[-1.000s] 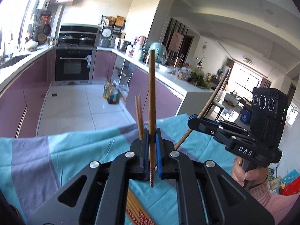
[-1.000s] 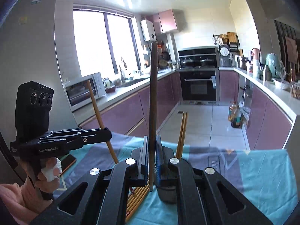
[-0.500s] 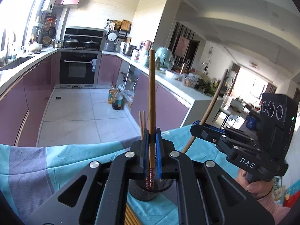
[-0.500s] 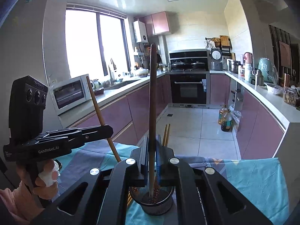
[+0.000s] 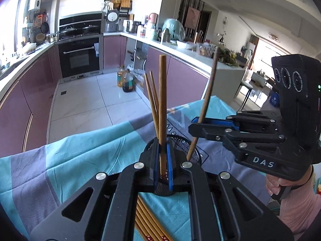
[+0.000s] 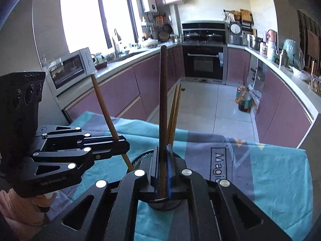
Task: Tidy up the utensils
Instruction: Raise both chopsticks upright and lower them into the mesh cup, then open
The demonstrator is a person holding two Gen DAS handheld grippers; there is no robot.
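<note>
A black mesh holder (image 5: pixel 181 145) stands on the teal and grey cloth (image 5: pixel 80 160), with two wooden chopsticks (image 5: pixel 150 94) leaning in it. My left gripper (image 5: pixel 163 141) is shut on an upright brown chopstick (image 5: pixel 162 100) whose patterned lower end dips into the holder. Just to its right, my right gripper (image 5: pixel 193 123) is shut on another chopstick (image 5: pixel 208 92), tilted, with its tip at the holder's rim. The right wrist view shows the same: right gripper (image 6: pixel 162 149) shut on a dark chopstick (image 6: pixel 163 100) over the holder (image 6: pixel 143 158), left gripper (image 6: pixel 124 142) beside it.
Several loose chopsticks (image 5: pixel 148 227) lie on the cloth under my left gripper. The table's far edge (image 5: pixel 100 129) drops to the tiled kitchen floor, where oil bottles (image 5: pixel 127 80) stand by purple cabinets. A person's hand (image 5: pixel 280 188) holds the right gripper's handle.
Both grippers have come down and forward with their chopsticks. The mesh holder has come into view beneath them, and the chopsticks' lower ends now reach into it.
</note>
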